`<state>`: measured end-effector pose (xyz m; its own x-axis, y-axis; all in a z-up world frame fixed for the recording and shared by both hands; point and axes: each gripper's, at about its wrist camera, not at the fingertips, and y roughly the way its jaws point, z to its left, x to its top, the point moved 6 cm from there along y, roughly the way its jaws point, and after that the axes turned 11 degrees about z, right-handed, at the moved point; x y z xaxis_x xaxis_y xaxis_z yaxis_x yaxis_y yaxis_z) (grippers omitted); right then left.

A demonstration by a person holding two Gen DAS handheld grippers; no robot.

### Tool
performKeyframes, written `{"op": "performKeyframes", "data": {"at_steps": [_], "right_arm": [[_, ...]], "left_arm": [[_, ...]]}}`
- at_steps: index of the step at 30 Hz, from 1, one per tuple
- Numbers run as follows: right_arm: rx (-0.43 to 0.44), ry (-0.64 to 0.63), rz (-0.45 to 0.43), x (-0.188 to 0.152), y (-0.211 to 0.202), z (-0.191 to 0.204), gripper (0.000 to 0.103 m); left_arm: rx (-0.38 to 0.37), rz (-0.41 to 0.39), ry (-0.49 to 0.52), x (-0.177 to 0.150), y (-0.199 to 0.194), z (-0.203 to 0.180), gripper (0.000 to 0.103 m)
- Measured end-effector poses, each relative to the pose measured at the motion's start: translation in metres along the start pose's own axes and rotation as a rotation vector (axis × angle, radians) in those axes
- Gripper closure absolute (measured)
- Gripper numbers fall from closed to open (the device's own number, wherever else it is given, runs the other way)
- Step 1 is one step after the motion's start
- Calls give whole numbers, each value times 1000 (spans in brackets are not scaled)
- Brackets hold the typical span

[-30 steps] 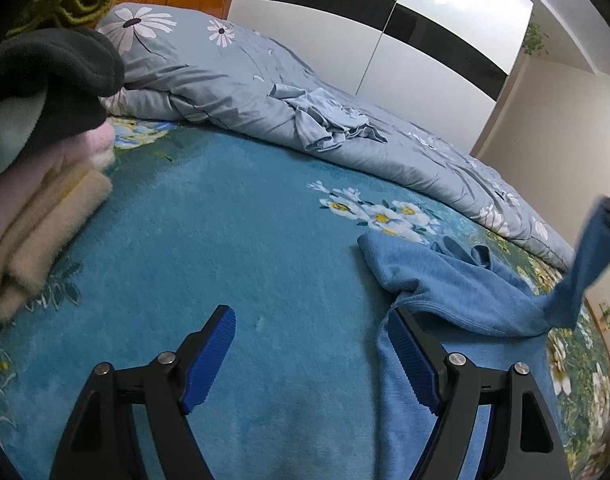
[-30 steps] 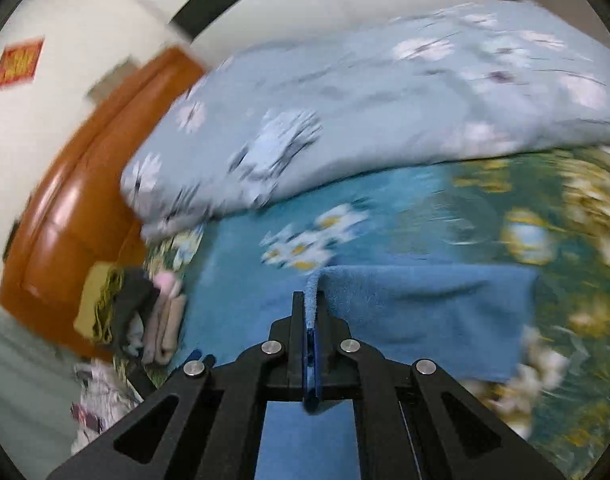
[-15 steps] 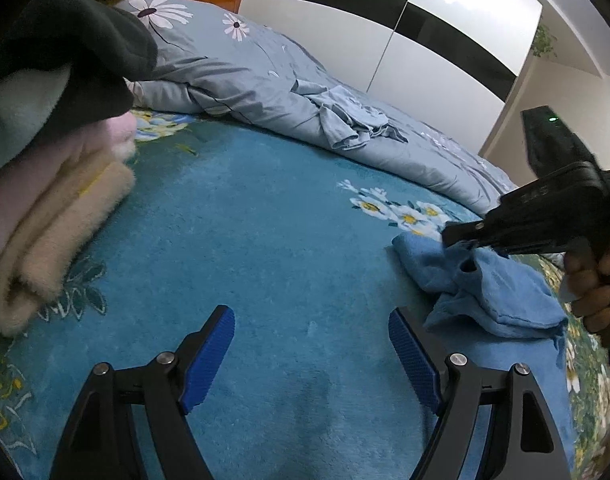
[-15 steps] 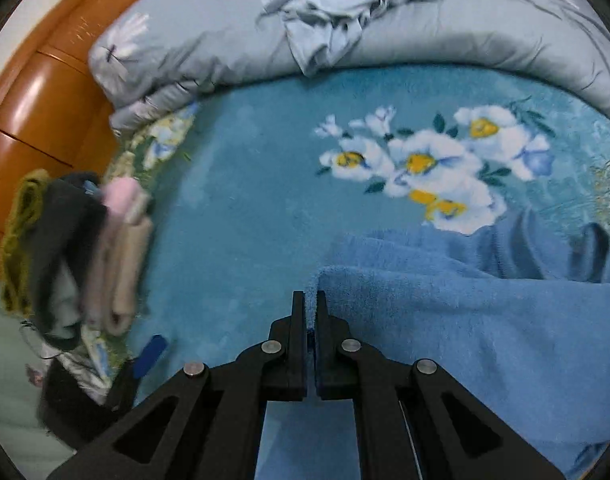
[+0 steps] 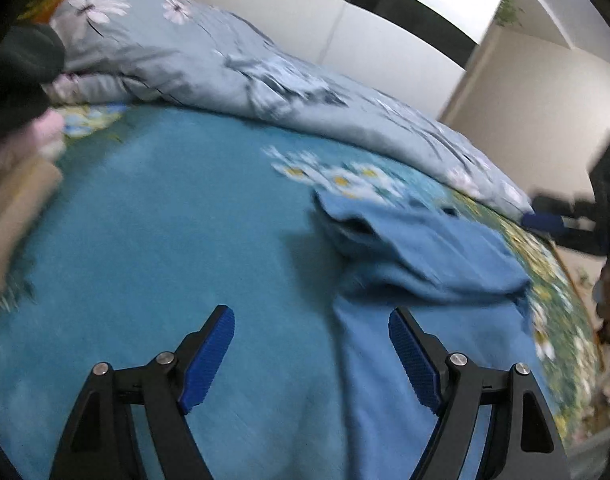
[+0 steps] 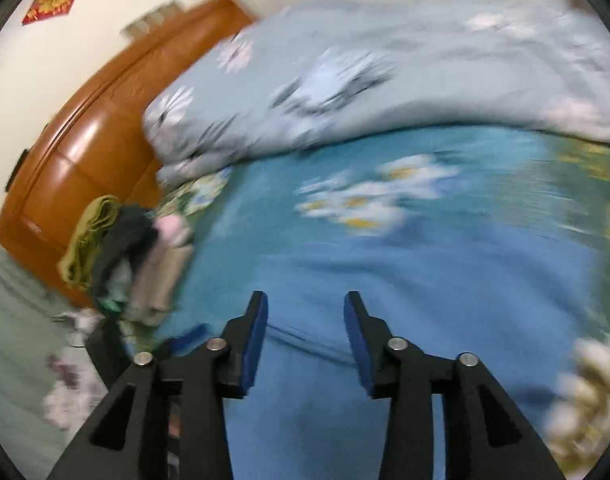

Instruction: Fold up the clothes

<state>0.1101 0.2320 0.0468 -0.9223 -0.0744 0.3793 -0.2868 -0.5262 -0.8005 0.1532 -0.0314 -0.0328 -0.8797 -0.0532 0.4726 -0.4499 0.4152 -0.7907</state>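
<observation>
A blue garment (image 5: 425,280) lies on the teal flowered bedspread (image 5: 165,220), its far part folded over into a thick layer. My left gripper (image 5: 311,328) is open and empty, its right finger over the garment's near left edge. My right gripper (image 6: 305,308) is open and empty just above the same garment (image 6: 425,280). In the left wrist view the right gripper (image 5: 553,220) shows at the far right, held in a hand. Both views are blurred by motion.
A stack of folded clothes (image 6: 137,256) sits at the bed's left edge, also in the left wrist view (image 5: 13,184). A grey flowered duvet (image 5: 225,68) lies along the far side. A wooden headboard (image 6: 85,140) stands at the left. Wardrobe doors (image 5: 345,20) are behind.
My right gripper has opened and let go of the blue garment's edge, then pulled back to the right. The folded-over part now lies on the garment. My left gripper stayed open.
</observation>
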Motion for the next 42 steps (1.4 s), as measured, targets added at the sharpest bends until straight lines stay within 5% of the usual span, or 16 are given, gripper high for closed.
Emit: {"op": "performKeyframes", "data": {"at_steps": [3, 6, 16, 30, 33, 35, 42], "right_arm": [[-61, 132, -13, -77, -32, -73, 58], [-23, 247, -17, -138, -43, -111, 58], [138, 270, 7, -235, -31, -94, 58], [309, 276, -34, -277, -35, -70, 59], [318, 279, -26, -282, -33, -67, 78], [321, 293, -30, -284, -33, -68, 92], [370, 339, -78, -281, -42, -69, 99]], "left_arm": [[-18, 60, 37, -23, 7, -15, 21], [-39, 117, 32, -42, 14, -25, 22], [-133, 196, 8, -95, -11, -40, 25], [-272, 299, -109, -138, -37, -34, 39], [-295, 312, -122, -143, -40, -32, 57], [-291, 327, -133, -147, -39, -29, 89], [-369, 283, -174, -145, -48, -21, 97]]}}
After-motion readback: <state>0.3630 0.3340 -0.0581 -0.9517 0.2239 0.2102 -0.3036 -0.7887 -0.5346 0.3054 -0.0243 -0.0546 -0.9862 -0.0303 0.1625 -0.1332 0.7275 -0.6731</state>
